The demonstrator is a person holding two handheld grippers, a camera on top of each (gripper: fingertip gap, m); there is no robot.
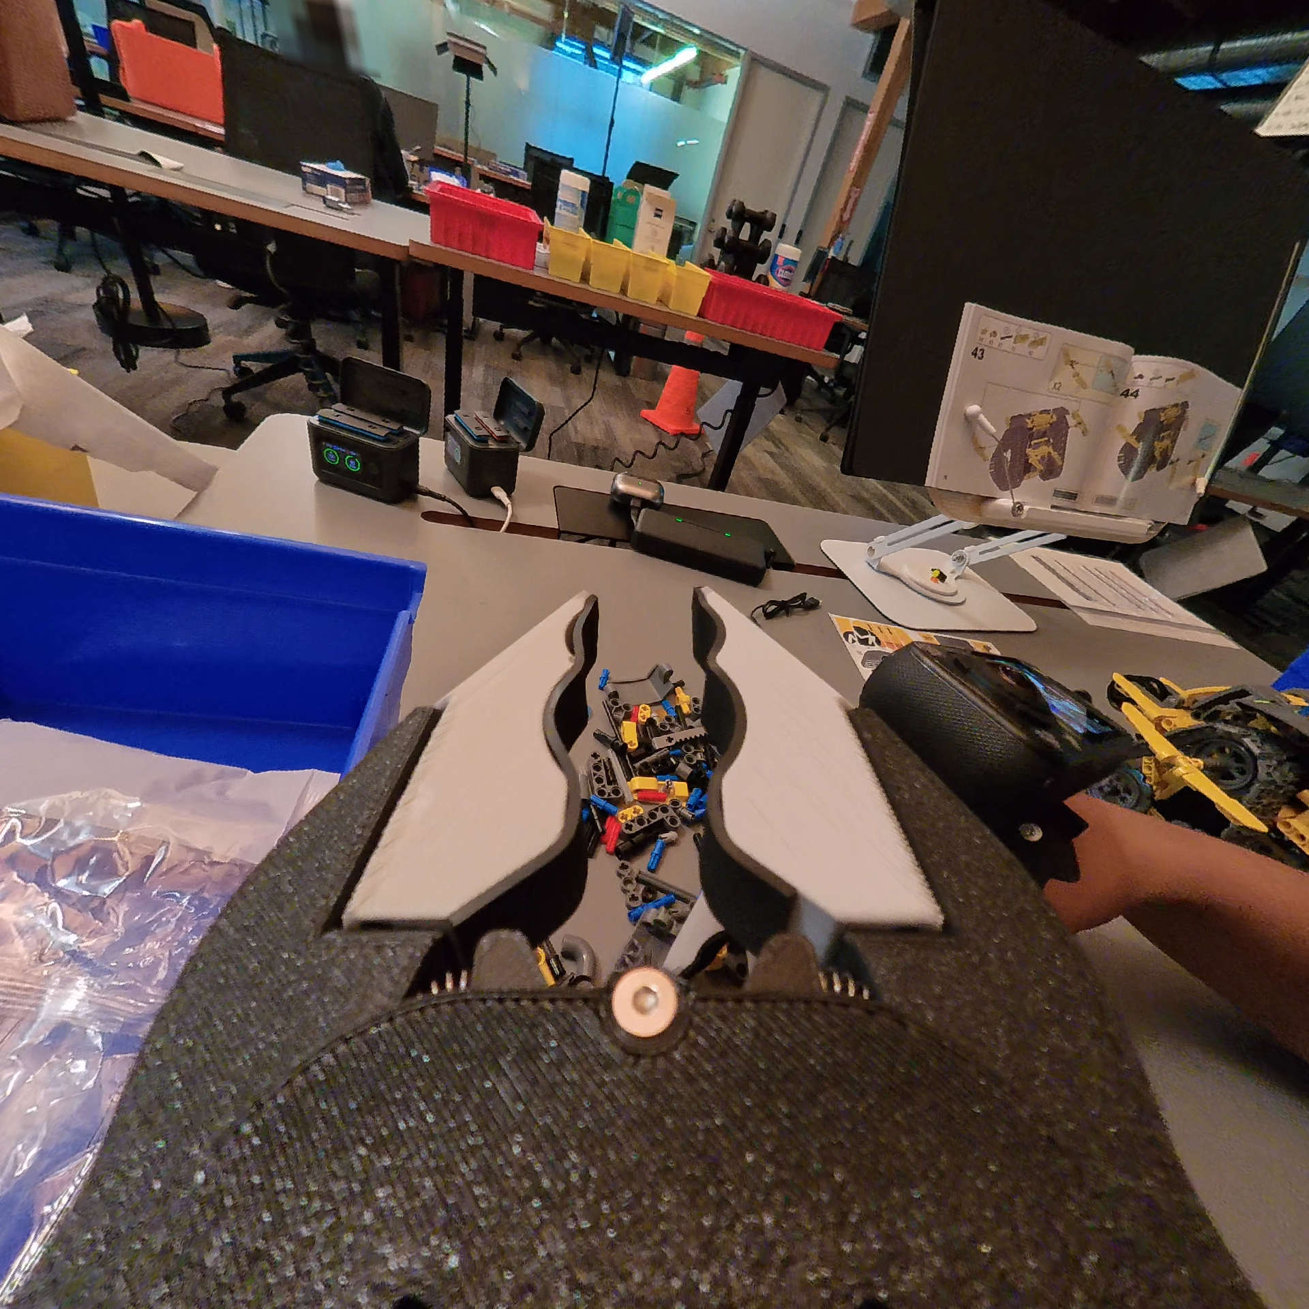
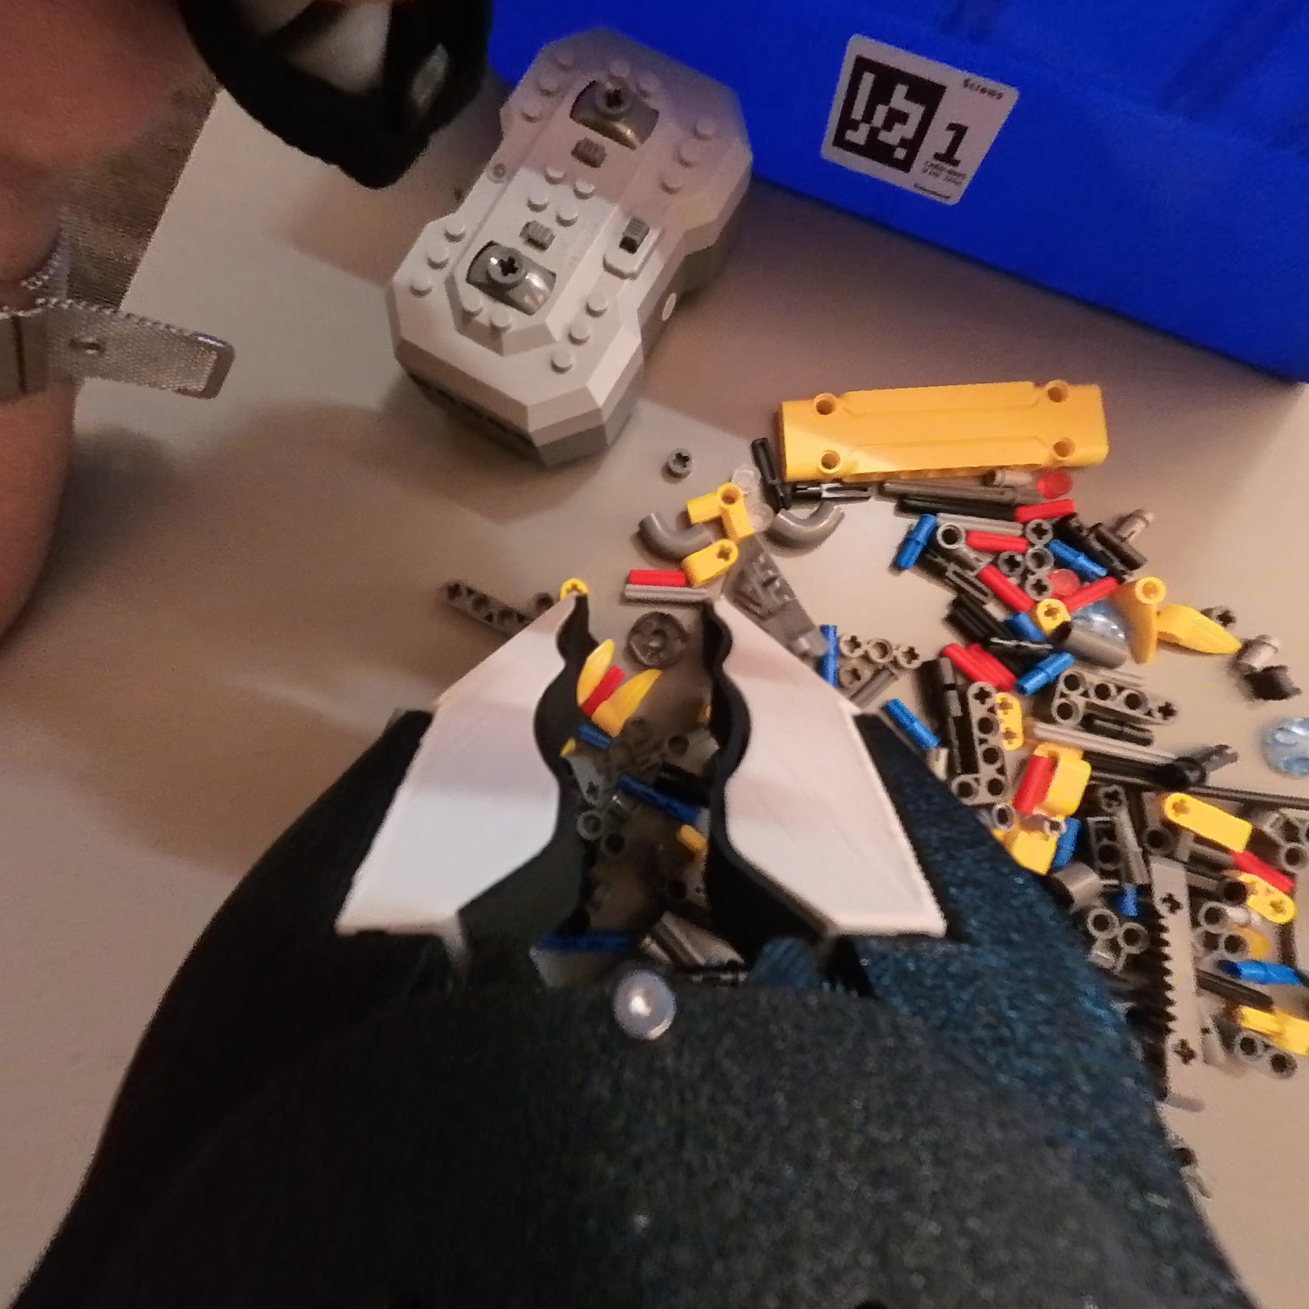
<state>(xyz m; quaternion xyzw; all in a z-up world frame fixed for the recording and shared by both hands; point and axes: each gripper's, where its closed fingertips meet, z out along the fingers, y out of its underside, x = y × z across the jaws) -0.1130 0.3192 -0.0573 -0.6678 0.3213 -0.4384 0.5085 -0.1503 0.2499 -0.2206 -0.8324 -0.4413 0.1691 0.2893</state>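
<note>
A pile of small building-toy parts, in black, grey, yellow, red and blue, lies on the grey table. My left gripper is open and held above the pile, which shows between its fingers. My right gripper is open and low over the left edge of the same pile. Its fingers straddle yellow claw-shaped pieces and a round grey piece. It also shows in the left wrist view, held by a hand. Neither gripper holds anything.
A blue bin with a marker sticker stands by the pile. Nearby are a grey studded control box, a long yellow panel, a yellow and black model vehicle, an instruction booklet on a stand, chargers and plastic bags. Left tips to right tips: about 20 cm.
</note>
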